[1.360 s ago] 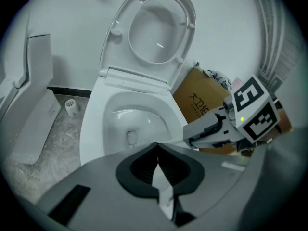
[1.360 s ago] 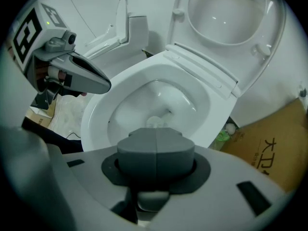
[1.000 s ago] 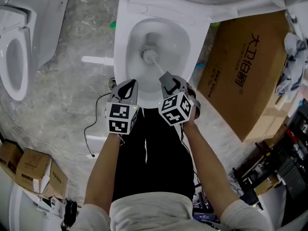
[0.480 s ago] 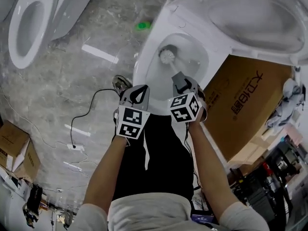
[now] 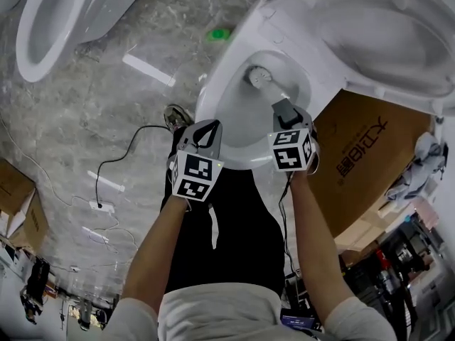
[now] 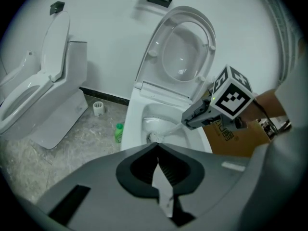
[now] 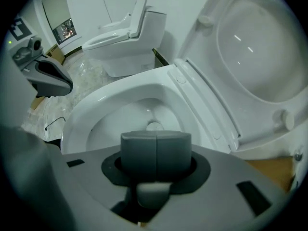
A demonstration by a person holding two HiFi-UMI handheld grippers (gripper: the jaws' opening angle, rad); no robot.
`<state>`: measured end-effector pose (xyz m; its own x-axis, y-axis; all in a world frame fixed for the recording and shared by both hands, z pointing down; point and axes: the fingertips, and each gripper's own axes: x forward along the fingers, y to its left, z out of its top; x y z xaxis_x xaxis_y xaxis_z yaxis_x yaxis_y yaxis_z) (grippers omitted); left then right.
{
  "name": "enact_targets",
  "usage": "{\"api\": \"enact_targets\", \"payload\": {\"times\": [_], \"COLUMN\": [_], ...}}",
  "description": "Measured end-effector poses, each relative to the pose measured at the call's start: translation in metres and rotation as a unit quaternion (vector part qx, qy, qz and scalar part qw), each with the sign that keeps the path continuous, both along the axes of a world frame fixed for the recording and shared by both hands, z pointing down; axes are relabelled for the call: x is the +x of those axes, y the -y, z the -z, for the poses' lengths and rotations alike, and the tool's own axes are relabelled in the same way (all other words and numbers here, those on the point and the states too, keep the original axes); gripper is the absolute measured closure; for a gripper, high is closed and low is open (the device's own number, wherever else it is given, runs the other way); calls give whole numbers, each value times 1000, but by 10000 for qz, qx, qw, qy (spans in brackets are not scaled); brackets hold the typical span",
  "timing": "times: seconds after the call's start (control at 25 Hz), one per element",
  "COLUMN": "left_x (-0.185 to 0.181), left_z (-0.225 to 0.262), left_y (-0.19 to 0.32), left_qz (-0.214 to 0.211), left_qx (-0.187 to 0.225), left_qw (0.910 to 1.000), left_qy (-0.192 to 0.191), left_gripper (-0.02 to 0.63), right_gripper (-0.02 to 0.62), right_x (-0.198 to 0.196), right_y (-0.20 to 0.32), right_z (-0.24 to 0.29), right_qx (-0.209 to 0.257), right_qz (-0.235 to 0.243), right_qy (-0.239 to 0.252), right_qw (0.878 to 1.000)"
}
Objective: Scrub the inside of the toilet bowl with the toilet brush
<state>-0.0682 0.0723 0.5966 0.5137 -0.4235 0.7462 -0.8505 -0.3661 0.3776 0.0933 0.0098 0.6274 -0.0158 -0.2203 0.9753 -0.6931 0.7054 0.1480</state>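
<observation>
At the far left of the head view stands a second toilet [image 5: 44, 30], which has no part in the work, and a green bottle [image 5: 219, 34] lies on the stone floor between it and the toilet that is being cleaned. The left gripper [image 5: 205, 135] hangs over the near rim of the toilet bowl [image 5: 224, 144]. In its own view the two jaws meet with nothing between them, so it carries nothing and gives no help. To its right, the toilet brush [image 5: 259, 77] has its bristle head down inside the bowl, low on the wall and close to the drain opening, and its handle rises at a slant toward the right gripper [image 5: 284, 111]. This gripper is clamped on the upper end of the handle; its own view shows the jaws pressed together, with the brush head just beyond them in the bowl. The lid [image 5: 384, 27] is raised behind, and a cardboard box [image 5: 359, 169] stands just beside the toilet on the right. I judge that the scrubbing is under way: the brush is in place and held firmly. How much of the wall is already scrubbed cannot be told, as the porcelain looks equally white everywhere. The near wall and the part under the rim probably remain to be scrubbed.
</observation>
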Motion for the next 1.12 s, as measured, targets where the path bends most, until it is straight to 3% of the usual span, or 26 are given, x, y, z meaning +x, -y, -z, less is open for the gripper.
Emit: {"api": "enact_targets", "payload": {"times": [0.32,0.6,0.76,0.92,1.12], "left_x": [44,73,76,63,44], "left_z": [2,14,24,38,77], "left_y": [6,9,0,-6,-7], "left_qz": [-523,-1043,-1185,-1239,-990], "left_qx": [-20,1,11,11,-85], "left_qw": [9986,9945,9929,9921,9950], "left_qy": [-23,38,115,196,77], "left_gripper": [595,595,595,595,595], "right_gripper": [448,449,449,449,449], "right_x": [40,41,20,7,1], "right_y": [-18,-63,-98,-105,-110], "right_z": [6,-3,-11,-3,44], "right_qx": [45,-163,-512,-347,-179], "right_qz": [-565,-926,-1148,-1425,-1995], "right_qy": [182,380,809,983,1226], "right_qw": [9982,9948,9888,9843,9720]}}
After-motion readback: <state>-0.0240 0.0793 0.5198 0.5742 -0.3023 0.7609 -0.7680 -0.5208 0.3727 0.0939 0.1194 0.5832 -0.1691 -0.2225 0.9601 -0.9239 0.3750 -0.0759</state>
